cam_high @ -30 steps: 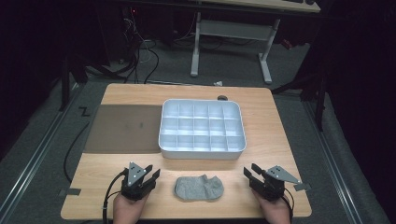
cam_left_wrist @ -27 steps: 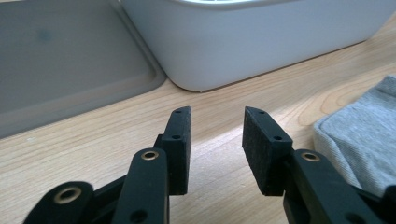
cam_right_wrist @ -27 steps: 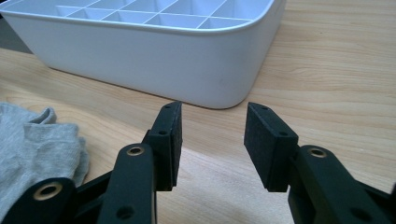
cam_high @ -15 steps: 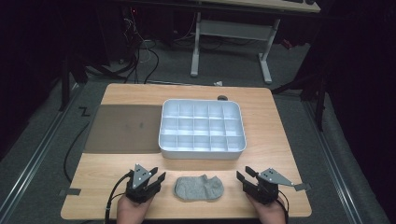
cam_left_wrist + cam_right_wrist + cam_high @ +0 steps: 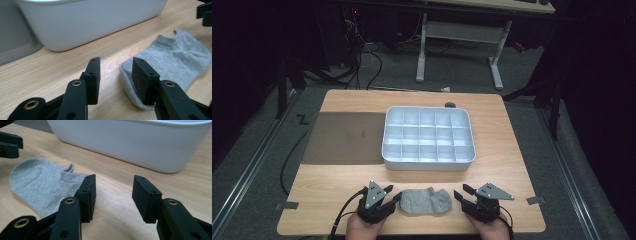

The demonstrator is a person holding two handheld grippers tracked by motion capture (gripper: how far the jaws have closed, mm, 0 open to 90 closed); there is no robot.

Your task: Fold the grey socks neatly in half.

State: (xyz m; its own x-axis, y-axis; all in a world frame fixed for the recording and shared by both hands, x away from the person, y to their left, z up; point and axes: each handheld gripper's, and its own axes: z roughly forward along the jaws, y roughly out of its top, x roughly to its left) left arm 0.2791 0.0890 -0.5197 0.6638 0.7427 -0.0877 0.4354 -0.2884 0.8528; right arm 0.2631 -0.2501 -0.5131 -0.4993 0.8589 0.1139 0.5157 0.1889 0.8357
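Plainly, both grippers' fingers [image 5: 93, 75] gape (empty) — flanking sock [image 5: 426, 201].

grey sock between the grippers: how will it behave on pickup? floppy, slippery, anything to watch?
The grey ankle sock lies flat and limp on the wooden table, so it will probably droop from any single pinch point. Its soft knit looks light and unlikely to slip off the gripper pads. Pushed, it would likely bunch up, not slide. It shouldn't roll or tip.
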